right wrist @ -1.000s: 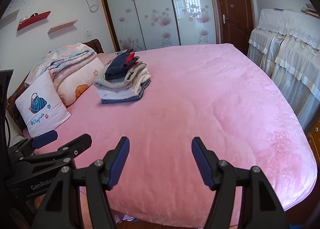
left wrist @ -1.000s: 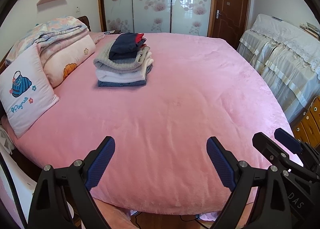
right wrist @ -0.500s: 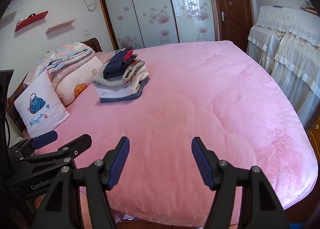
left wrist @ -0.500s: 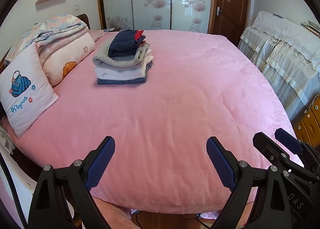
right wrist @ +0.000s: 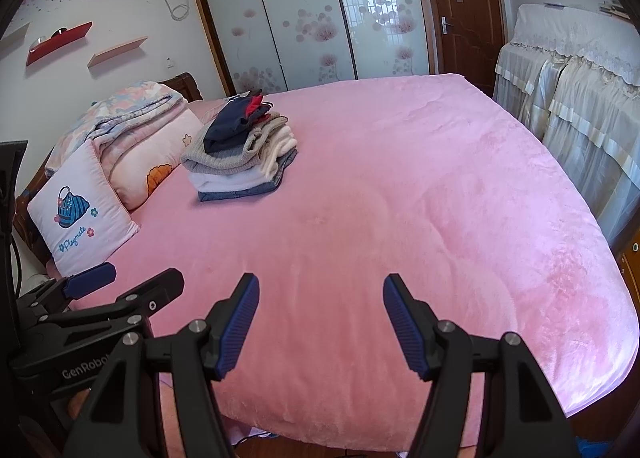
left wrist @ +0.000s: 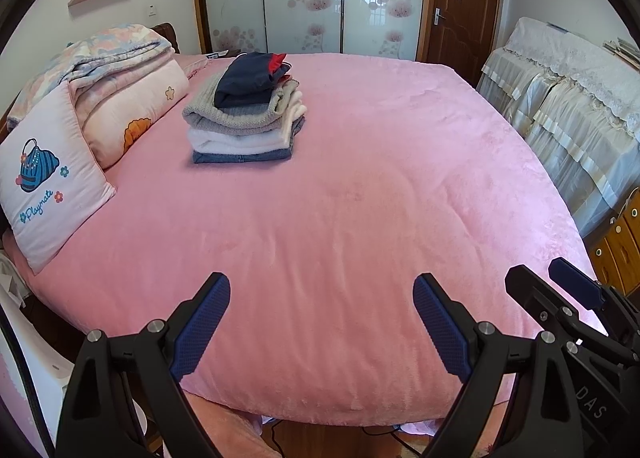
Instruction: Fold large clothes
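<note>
1. My left gripper point(left wrist: 321, 324) and right gripper point(right wrist: 321, 324) both gape wide, empty, over the near edge of the pink bed point(left wrist: 360, 218)
2. The folded clothes stack point(left wrist: 244, 114) sits well ahead and leftward, near the pillows point(left wrist: 44, 178), so I judge my left gripper nearer

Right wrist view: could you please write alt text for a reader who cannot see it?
The open right gripper hangs empty over the near edge of a pink bed. A stack of folded clothes sits far off beside pillows; the left gripper shows at lower left.
</note>
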{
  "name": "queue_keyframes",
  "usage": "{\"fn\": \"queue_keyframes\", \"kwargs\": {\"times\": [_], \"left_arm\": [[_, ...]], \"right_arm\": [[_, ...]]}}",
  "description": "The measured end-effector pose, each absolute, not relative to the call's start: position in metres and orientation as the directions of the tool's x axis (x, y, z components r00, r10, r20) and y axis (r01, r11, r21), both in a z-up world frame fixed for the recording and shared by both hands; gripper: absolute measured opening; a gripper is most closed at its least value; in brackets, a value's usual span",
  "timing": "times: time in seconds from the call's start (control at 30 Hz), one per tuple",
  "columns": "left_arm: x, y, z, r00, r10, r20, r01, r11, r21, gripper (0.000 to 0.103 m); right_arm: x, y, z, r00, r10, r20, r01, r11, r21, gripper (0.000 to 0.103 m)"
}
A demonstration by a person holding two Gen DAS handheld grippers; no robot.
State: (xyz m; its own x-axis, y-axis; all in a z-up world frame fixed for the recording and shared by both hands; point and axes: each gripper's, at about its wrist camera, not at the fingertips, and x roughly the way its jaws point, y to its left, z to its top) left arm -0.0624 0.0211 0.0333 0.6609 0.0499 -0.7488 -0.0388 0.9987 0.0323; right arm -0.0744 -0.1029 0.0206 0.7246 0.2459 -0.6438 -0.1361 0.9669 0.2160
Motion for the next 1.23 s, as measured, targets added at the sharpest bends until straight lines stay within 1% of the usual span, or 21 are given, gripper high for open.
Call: {"fn": "queue_keyframes", "kwargs": {"times": [1.23], "left_arm": [[-0.051, 0.025, 0.023, 0.632, 0.050, -0.773, -0.030, 0.999, 0.039, 0.092]], "right_arm": [[-0.073, -0.101, 0.012, 0.713, 0.248, -0.656, -0.128, 0.966, 0.226, 0.065]]}}
